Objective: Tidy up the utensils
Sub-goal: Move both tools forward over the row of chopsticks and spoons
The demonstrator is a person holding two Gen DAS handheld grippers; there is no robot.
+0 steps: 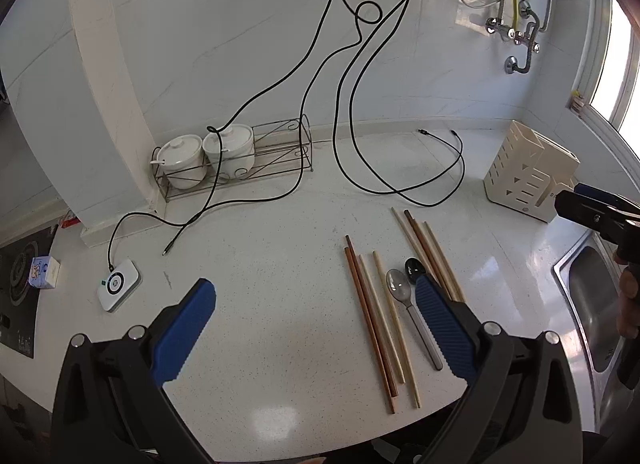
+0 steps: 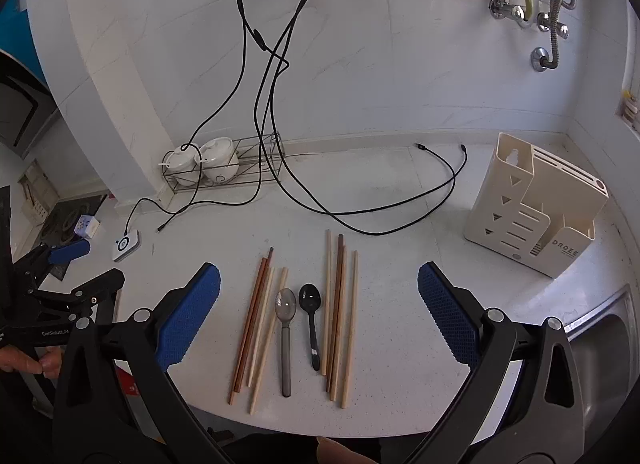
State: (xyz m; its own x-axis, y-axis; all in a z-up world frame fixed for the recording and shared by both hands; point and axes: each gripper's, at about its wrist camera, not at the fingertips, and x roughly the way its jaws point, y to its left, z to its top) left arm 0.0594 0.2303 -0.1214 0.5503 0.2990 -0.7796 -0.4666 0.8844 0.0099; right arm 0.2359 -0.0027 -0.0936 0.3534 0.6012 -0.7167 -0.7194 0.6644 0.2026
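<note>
Right wrist view gives us the fullest look: a pale speckled worktop (image 2: 400, 200) with a steel sink (image 2: 608, 328) at its right edge, and a cream slotted utensil holder (image 2: 532, 220) standing near the back right corner, apart from everything else. Nothing sits in it that we can see.

Our right gripper (image 2: 319, 314) hangs above the utensils with its blue pads spread wide, holding nothing. Our left gripper (image 1: 316, 328) is likewise spread and empty, off to the left of the row.

The utensils lie side by side near the front edge: a left bunch of chopsticks (image 2: 256, 324), a right bunch of chopsticks (image 2: 340, 316), and between them a grey spoon (image 2: 285, 340) and a smaller black spoon (image 2: 312, 324).

We judge all of these light and stiff. The chopsticks are thin and likely to roll or scissor, so we would pinch a bunch near mid-length. The spoons look smooth and lie flat; the handle, just behind the bowl, seems the surest hold.
</note>
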